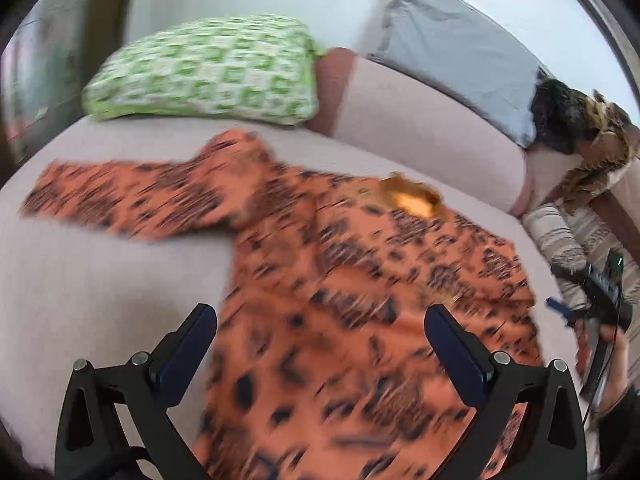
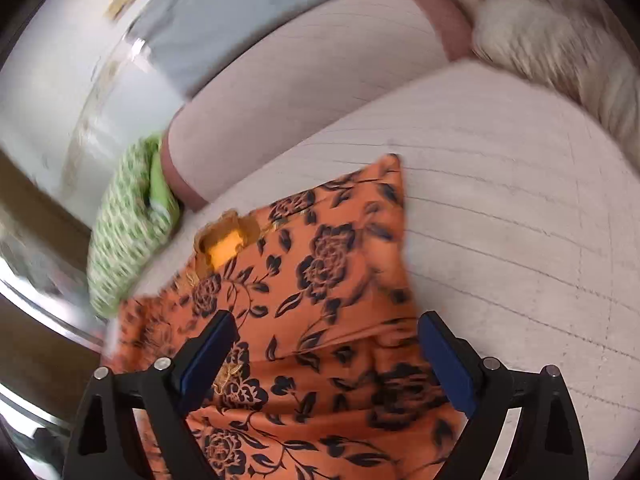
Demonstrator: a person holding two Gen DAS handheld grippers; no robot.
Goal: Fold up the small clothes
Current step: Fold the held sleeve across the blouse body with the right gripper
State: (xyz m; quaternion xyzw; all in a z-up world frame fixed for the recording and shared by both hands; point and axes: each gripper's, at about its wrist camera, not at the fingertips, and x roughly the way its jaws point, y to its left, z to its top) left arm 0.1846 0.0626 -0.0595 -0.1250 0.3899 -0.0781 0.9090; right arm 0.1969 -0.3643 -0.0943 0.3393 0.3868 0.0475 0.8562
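Orange garment (image 2: 320, 280) with dark floral print lies spread on sofa (image 2: 500, 208); left gripper (image 1: 320, 332) released; right gripper (image 2: 326, 344) released.

Your top (image 1: 360, 280) is bright orange, covered in a black floral print: roses, leaves and vines, sharp in the right view (image 2: 320, 264). At its neckline there's a paler yellow-orange patch (image 2: 226, 250). Under it, you've got a sofa (image 1: 100, 288) in pale pinkish beige with faint stripes and a darker dusty-pink edge. The pillow (image 1: 208, 68) is green and white, in a blocky check. Behind it sits a grey-blue cushion (image 1: 460, 52). Both your tools are black with dark blue pads (image 2: 206, 354).
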